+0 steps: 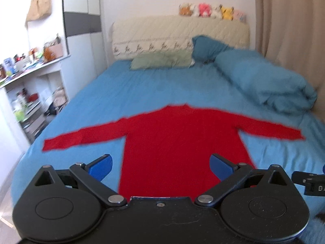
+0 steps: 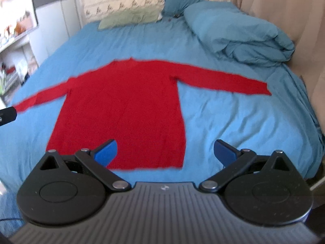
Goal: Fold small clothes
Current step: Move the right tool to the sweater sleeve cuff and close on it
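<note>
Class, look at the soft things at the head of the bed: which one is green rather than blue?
The flat green pillow against the headboard; the pillow and bunched duvet beside it are blue.

Sweater (image 1: pixel 182 142) hem hidden behind left tongs (image 1: pixel 160 167); shelf clutter (image 1: pixel 26 61) perhaps bottles.

The left gripper (image 1: pixel 160 165) has a black body with two round discs, flat black link arms on silver pivot pins, triangular cut-outs at the outer corners and blue fingertips (image 1: pixel 101 166). One small screw sits at 12 o'clock on its smooth centre plate. The right gripper (image 2: pixel 165 151) matches, but its grey centre plate is ribbed, with a small white mark.
</note>
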Motion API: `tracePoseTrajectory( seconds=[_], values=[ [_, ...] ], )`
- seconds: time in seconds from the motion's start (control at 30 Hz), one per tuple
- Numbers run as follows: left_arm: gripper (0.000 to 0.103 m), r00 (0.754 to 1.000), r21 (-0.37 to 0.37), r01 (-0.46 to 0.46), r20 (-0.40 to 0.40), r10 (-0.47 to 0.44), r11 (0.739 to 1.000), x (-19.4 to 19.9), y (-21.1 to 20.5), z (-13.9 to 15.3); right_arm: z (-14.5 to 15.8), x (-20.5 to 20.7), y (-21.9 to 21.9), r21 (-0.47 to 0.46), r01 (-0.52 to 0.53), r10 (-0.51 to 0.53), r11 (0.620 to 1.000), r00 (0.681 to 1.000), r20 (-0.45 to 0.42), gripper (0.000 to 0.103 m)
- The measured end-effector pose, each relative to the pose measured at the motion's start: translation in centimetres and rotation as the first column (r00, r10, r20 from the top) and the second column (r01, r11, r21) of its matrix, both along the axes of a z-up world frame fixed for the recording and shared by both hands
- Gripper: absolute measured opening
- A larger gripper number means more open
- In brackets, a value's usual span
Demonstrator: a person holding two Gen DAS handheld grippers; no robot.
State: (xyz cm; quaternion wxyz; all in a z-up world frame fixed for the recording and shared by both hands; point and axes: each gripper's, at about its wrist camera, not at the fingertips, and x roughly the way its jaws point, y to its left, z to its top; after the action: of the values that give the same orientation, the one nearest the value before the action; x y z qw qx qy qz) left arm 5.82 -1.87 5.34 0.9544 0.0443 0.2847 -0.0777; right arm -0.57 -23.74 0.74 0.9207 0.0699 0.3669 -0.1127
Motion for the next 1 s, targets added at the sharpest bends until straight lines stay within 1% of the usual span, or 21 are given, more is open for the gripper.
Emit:
tracePoseTrajectory(
  seconds=[0.17,0.23,0.33,0.4,0.47,0.53,0.63,0.7,0.77,0.83,0.9,1.0],
  values=[
    [0.103,0.998,0.027,0.048,0.042,-0.049,0.998,6.0,-2.7,1.4,2.0,3.5,-5.0,-0.006,0.055,-0.054,0.998,0.997,0.061,0.103],
    [0.103,0.996,0.034,0.083,0.028,-0.084,0.996,9.3,-4.0,1.3,2.0,5.4,-7.6,0.002,0.076,-0.076,0.997,0.995,0.069,0.103],
    [0.103,0.991,0.030,0.131,-0.024,-0.130,0.991,14.0,-5.6,-0.1,0.9,8.4,-11.5,-0.008,0.118,-0.117,0.993,0.991,0.064,0.103],
    [0.103,0.988,0.040,0.142,-0.067,-0.139,0.989,17.3,-6.8,-1.4,-0.4,10.3,-13.9,-0.028,0.141,-0.140,0.990,0.989,0.056,0.103],
    [0.103,0.986,0.050,0.149,-0.088,-0.145,0.987,20.0,-7.7,-2.9,-1.9,12.3,-16.5,-0.033,0.169,-0.167,0.985,0.985,0.049,0.103],
    [0.103,0.985,0.049,0.142,-0.103,-0.136,0.989,22.5,-8.4,-4.7,-3.7,14.0,-19.4,0.007,0.213,-0.213,0.977,0.977,0.035,0.103],
    [0.103,0.979,0.024,0.144,-0.152,-0.139,0.989,26.3,-9.2,-7.7,-6.7,16.3,-23.7,0.112,0.278,-0.281,0.954,0.960,0.007,0.103],
    [0.103,0.972,0.031,0.151,-0.188,-0.142,0.988,28.4,-9.9,-9.7,-8.7,17.6,-25.9,0.133,0.317,-0.317,0.939,0.948,-0.020,0.103],
    [0.103,0.966,0.047,0.155,-0.218,-0.142,0.987,30.4,-10.6,-11.8,-11.2,19.2,-27.9,0.122,0.344,-0.341,0.931,0.939,-0.046,0.103],
    [0.103,0.958,0.046,0.159,-0.249,-0.143,0.986,32.0,-11.0,-13.6,-13.3,20.3,-29.4,0.109,0.374,-0.370,0.921,0.927,-0.056,0.103],
    [0.103,0.954,0.039,0.155,-0.264,-0.140,0.987,33.2,-10.9,-15.5,-15.1,21.3,-30.8,0.127,0.402,-0.399,0.907,0.915,-0.052,0.103],
    [0.103,0.949,0.027,0.141,-0.290,-0.127,0.990,35.1,-10.8,-17.8,-17.6,22.5,-32.6,0.149,0.459,-0.459,0.876,0.888,-0.036,0.103]
  ],
)
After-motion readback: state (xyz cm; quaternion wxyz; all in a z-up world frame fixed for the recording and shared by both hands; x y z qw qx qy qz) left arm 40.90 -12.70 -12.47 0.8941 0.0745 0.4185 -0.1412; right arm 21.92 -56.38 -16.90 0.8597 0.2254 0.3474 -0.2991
